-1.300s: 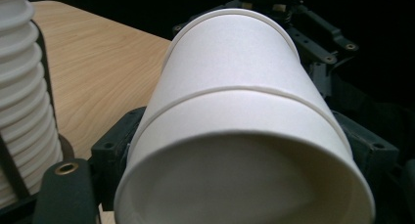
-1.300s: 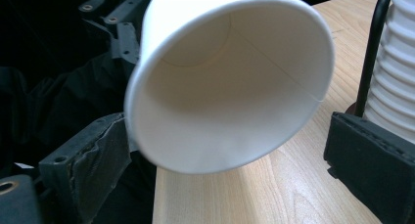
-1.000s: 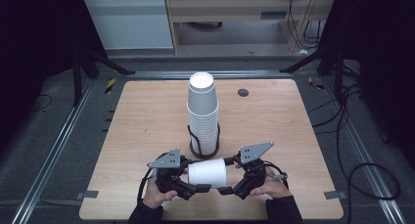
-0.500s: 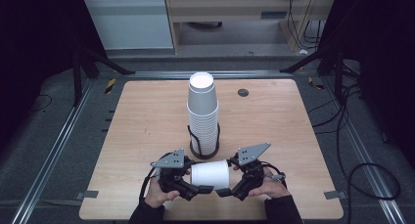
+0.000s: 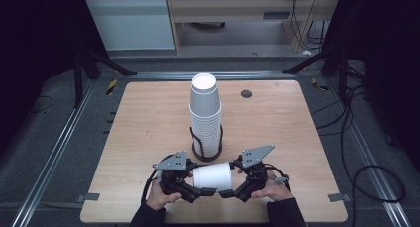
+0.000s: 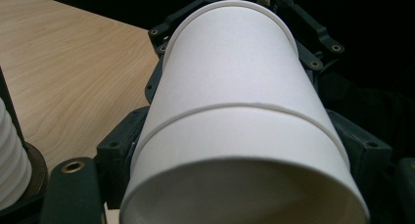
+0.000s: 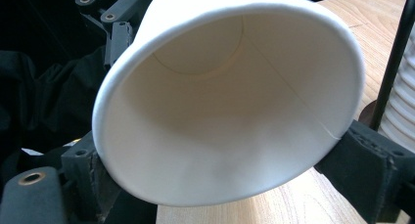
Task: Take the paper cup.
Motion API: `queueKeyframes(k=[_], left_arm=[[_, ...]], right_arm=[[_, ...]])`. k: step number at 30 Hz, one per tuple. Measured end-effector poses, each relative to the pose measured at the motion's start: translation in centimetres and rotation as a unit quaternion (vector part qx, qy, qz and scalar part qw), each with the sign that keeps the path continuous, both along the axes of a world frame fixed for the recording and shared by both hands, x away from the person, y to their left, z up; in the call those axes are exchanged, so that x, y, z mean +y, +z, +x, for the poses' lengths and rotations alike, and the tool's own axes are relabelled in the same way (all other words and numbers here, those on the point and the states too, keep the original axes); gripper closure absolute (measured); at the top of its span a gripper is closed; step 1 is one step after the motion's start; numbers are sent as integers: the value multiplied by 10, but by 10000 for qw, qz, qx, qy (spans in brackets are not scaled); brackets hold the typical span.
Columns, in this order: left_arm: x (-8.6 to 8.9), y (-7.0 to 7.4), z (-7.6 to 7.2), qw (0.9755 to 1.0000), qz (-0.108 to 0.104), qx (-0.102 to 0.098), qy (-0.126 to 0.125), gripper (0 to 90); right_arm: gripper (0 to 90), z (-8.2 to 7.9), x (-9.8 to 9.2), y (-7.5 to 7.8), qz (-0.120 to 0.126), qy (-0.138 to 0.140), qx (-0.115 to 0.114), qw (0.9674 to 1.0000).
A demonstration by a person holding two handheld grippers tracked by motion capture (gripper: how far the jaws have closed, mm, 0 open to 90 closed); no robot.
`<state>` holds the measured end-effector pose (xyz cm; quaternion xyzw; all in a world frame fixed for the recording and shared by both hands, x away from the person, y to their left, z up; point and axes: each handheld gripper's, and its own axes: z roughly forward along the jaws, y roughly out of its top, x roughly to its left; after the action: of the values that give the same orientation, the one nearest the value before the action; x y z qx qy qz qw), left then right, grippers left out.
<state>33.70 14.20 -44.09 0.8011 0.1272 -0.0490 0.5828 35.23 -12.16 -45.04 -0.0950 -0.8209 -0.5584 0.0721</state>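
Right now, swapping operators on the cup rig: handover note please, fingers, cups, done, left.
Left gripper: fingers on the near end of the white cups, which lie sideways between both grippers; jaws have just been closing.
Right gripper: at the cups' open rim end, fingers hugging the rim; also just been closing.
Two cups look nested: a seam rings the wall.
Stack: upright in its black wire holder mid-table.
Done: cups off the stack, both ends gripped.
Left: probably pulling the two apart.
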Motion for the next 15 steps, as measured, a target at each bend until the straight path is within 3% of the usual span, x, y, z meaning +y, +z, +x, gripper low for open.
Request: queueKeyframes(k=[15], left_arm=[[0, 0, 1, 10000, -5, 25, 20, 201]], right_arm=[[109, 0, -1, 1, 15, -45, -12, 10000]])
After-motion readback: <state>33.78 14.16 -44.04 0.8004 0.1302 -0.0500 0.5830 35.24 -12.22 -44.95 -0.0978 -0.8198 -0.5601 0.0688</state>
